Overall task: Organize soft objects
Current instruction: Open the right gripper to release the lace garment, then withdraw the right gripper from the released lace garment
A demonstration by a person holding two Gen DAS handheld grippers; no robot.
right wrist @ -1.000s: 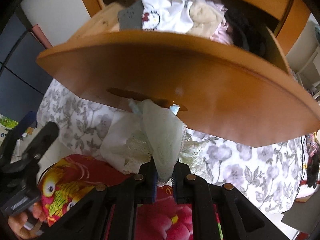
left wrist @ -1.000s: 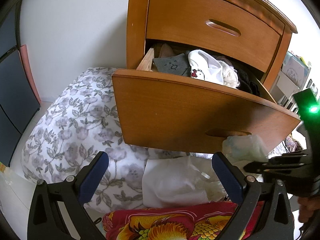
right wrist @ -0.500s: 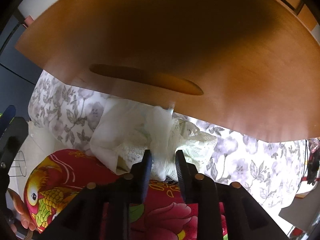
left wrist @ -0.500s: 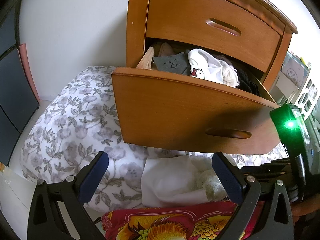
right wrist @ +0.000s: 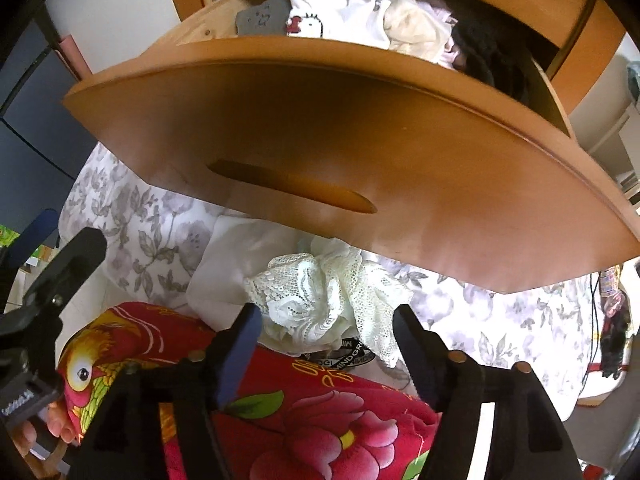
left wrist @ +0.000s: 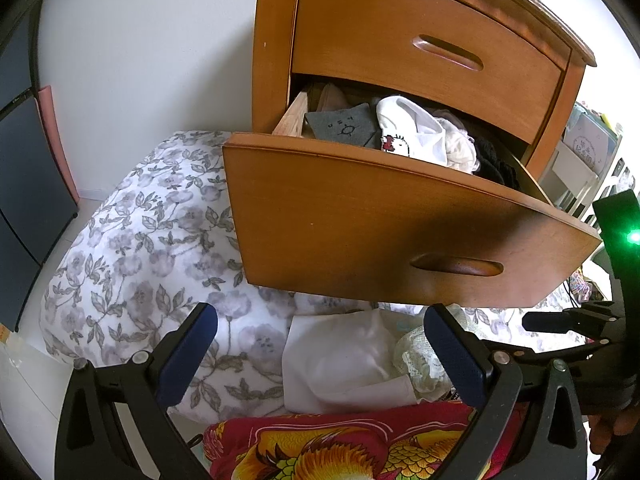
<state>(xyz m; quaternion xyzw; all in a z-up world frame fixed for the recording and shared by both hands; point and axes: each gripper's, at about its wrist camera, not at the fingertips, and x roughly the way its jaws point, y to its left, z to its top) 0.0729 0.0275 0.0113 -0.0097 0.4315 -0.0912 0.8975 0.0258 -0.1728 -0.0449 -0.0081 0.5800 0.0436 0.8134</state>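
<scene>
White wall (left wrist: 152,48) backs a wooden dresser (left wrist: 276,40) that stands at the far side of a bed covered by a grey floral quilt (left wrist: 160,248). Its upper drawer (left wrist: 420,40) is closed; the lower drawer (left wrist: 400,224) is pulled out over the quilt and filled with soft things: a grey sock (left wrist: 344,126) at the left, a white garment (left wrist: 416,132) with a small cartoon face beside it, a cream piece (right wrist: 416,28) next, and dark fabric (left wrist: 496,164) at the right end.

Below the drawer front, on the quilt, lies a plain white cloth (left wrist: 340,360), with a bunched lace garment (right wrist: 320,300) touching its right edge. Both rest against the far edge of a red pillow (right wrist: 304,408) printed with a yellow bird and flowers. A black band with white lettering (right wrist: 348,354) pokes out from under the lace.

The left gripper (left wrist: 328,356) hovers near the white cloth with its blue-padded fingers (left wrist: 188,356) spread wide, holding nothing. The right gripper (right wrist: 328,348) is just on the near side of the lace, its fingers also well apart and empty; the lace sits between and just beyond the tips, and whether they touch it cannot be told. Each tool shows at the edge of the other's view. A shelf with papers (left wrist: 584,148) stands to the right of the dresser.
</scene>
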